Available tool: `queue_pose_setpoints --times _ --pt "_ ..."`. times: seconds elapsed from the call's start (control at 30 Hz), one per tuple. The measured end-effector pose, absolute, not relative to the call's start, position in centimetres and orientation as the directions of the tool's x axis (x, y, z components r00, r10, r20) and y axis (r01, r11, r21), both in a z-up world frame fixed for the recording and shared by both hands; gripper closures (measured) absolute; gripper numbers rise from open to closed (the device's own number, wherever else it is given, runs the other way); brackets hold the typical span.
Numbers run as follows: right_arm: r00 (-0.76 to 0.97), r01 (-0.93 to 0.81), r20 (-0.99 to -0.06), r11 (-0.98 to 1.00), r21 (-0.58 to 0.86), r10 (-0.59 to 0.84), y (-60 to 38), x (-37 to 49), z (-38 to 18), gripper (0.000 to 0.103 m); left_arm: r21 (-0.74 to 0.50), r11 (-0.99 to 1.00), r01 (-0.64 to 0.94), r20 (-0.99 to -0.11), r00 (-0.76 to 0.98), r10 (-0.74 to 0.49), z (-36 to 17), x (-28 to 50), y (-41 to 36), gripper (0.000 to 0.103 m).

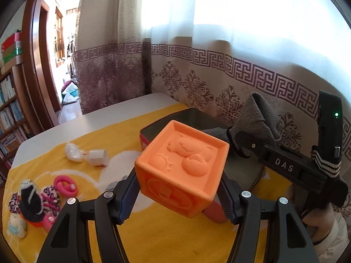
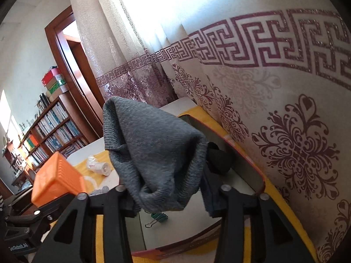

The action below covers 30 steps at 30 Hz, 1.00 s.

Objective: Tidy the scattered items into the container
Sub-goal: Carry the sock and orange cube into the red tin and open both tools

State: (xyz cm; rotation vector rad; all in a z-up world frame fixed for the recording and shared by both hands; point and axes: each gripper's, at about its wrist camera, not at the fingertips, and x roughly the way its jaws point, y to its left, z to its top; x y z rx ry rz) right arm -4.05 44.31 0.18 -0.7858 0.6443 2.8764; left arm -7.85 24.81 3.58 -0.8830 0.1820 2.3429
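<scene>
Left gripper (image 1: 178, 194) is pinching the orange block (image 1: 182, 166), pads pressed on its two side faces, block clear of the surface (image 1: 52, 131). Right gripper (image 2: 170, 199) carries the grey cloth (image 2: 153, 153); the cloth hangs between the fingers, but the right finger looks to stand off it, so I read the jaws as spread, with the cloth draped on the left finger, not clamped. Can't be fully sure, since the fabric hides the contact.

Key relation: the box (image 2: 258, 177) sits directly below and ahead of the right gripper, against the curtain (image 2: 285, 109). The cloth is already over the opening, so it should just fall in. From the left wrist view the box (image 1: 147, 135) is right behind the block, slightly to the right. The right gripper (image 1: 241, 146) is nearer and occupies the space over it.

My call: the right side finishes first, then I bring the block forward. If both go at once, the grippers could clash above the box.

Already inside: a binder clip (image 2: 158, 218) and something dark (image 2: 219, 160), unclear what.

Still out on the yellow towel (image 1: 153, 241): a white crumpled wrapper with a small roll (image 1: 87, 154), a pink ring (image 1: 64, 186), and a pile of small fabric bits (image 1: 33, 203) at far left. All are well clear of the block's path.
</scene>
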Motion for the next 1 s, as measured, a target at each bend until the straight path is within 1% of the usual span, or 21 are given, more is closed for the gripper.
queue_pose_setpoints --times 0.03,0.1,0.17,0.23,0.33,0.5,0.6,0.87,1.0 --pt "-0.867 -0.198 -0.498 -0.902 0.383 -0.021 44.6 -4.0 0.1 0.047 -0.095 -0.789 -0.608 -0.638 -0.571 0.517 3.6 -8.2 25.5 0.036" --pt "-0.877 -0.208 -0.481 -0.894 0.397 -0.010 44.9 -3.7 0.0 0.035 -0.108 -0.777 -0.621 -0.650 -0.547 0.528 3.4 -8.8 27.0 0.036" --pt "-0.884 -0.234 -0.467 -0.888 0.397 0.024 45.1 -3.3 0.0 0.028 -0.121 -0.773 -0.622 -0.670 -0.523 0.526 3.0 -9.6 28.3 0.036" --pt "-0.889 -0.266 -0.453 -0.882 0.389 0.068 45.4 -2.7 0.1 0.027 -0.157 -0.765 -0.624 -0.679 -0.495 0.543 2.7 -10.3 28.9 0.036" --pt "-0.899 -0.282 -0.429 -0.868 0.408 0.090 45.9 -2.0 0.2 0.027 -0.196 -0.772 -0.605 -0.689 -0.475 0.547 2.2 -11.0 29.1 0.035" --pt "-0.901 -0.334 -0.403 -0.854 0.399 0.165 46.1 -1.3 0.5 0.027 -0.230 -0.770 -0.595 -0.671 -0.476 0.568 2.5 -11.2 28.6 0.034" --pt "-0.899 -0.360 -0.390 -0.846 0.394 0.201 46.3 -0.8 0.6 0.025 -0.227 -0.775 -0.590 -0.657 -0.495 0.569 3.2 -11.0 28.1 0.034" --pt "-0.892 -0.370 -0.400 -0.848 0.379 0.211 46.6 -1.0 0.6 0.024 -0.226 -0.799 -0.558 -0.661 -0.515 0.546 3.5 -10.4 26.0 0.034" --pt "-0.890 -0.369 -0.406 -0.853 0.370 0.209 46.5 -1.1 0.4 0.024 -0.163 -0.835 -0.526 -0.663 -0.569 0.487 3.4 -9.8 24.7 0.034"
